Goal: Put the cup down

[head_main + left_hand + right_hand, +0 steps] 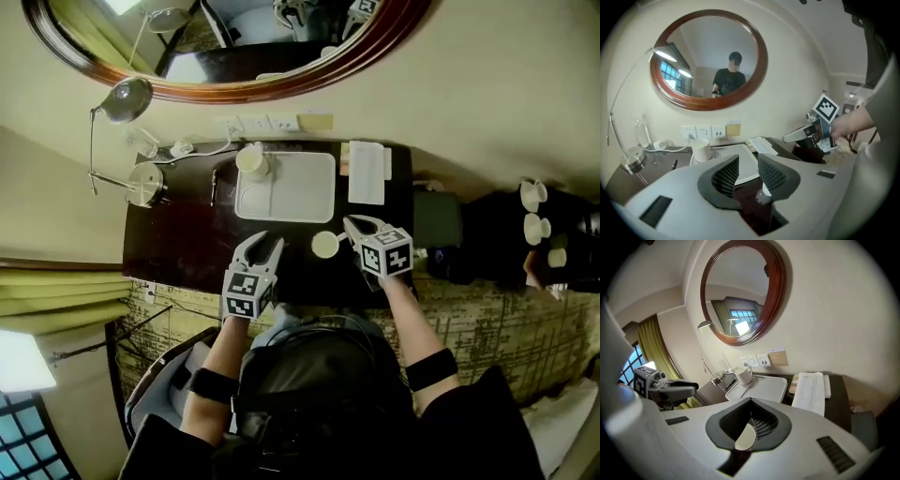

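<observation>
Containers: the cup (251, 161), white and upright, stands in the far left corner of the white tray (302, 192), close to the wall sockets (267, 123). What it holds cannot be seen. The rest of the tray is bare. Two more white cups (534, 212) sit on a dark surface well off to the right.

Worktop (183, 239): dark, with the tray at the middle back. A stack of papers (367, 172) lies just right of the tray. A pen (214, 186) and the lamp base (145, 183) lie to the tray's left. A pale round object (324, 245) lies between the tray's near edge and the front edge; its kind is not clear. The strip in front of the tray is otherwise open dark surface. The back is bounded by the wall and the oval mirror (234, 91).

Left hand-held gripper (266, 242): released, jaws apart with a narrow gap and nothing between the pads. It is held above the front edge of the worktop, well apart from the cup, pointing toward the wall and tilted down.

Right hand-held gripper (352, 225): clenched, jaws together on nothing. The pale round object shows through the opening beneath them; the head view places it on the worktop just left of the jaw tips. This gripper also points toward the wall, tilted down.

Both forearms reach forward from the person's body, each with a dark band.
</observation>
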The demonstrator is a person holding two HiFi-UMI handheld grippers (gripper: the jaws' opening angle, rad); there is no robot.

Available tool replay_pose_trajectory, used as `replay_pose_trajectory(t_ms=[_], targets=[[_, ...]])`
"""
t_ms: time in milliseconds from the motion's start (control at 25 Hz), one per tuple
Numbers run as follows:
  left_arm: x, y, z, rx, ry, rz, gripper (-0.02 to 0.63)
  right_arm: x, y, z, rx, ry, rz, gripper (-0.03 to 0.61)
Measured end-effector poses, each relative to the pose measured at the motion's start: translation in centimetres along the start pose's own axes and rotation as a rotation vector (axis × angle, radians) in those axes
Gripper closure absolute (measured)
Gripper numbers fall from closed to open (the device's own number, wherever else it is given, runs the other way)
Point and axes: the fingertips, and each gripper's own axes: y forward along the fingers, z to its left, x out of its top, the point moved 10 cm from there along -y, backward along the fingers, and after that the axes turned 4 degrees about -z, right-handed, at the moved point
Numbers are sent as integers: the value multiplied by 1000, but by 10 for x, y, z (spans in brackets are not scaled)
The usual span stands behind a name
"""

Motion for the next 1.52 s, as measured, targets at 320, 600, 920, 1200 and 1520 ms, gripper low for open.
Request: replay_pose_trajectory(t_ms=[320,600,920,1200,1520], targets=[[1,-46,31,231,-166,-45,597,21,39,34,125,-89,37,578],[-18,-78,58,453,-286,-17,626,26,63,60,184,-149,67,578],[-25,-84,61,460,-281,-14,627,31,69,81,201,-176,72,578],[-31,-82,62,449,-305,19,629,29,70,86,210,-184,76,578],[-41,-84,64,483,-331,-28,626,26,68,86,211,-182,82,578]])
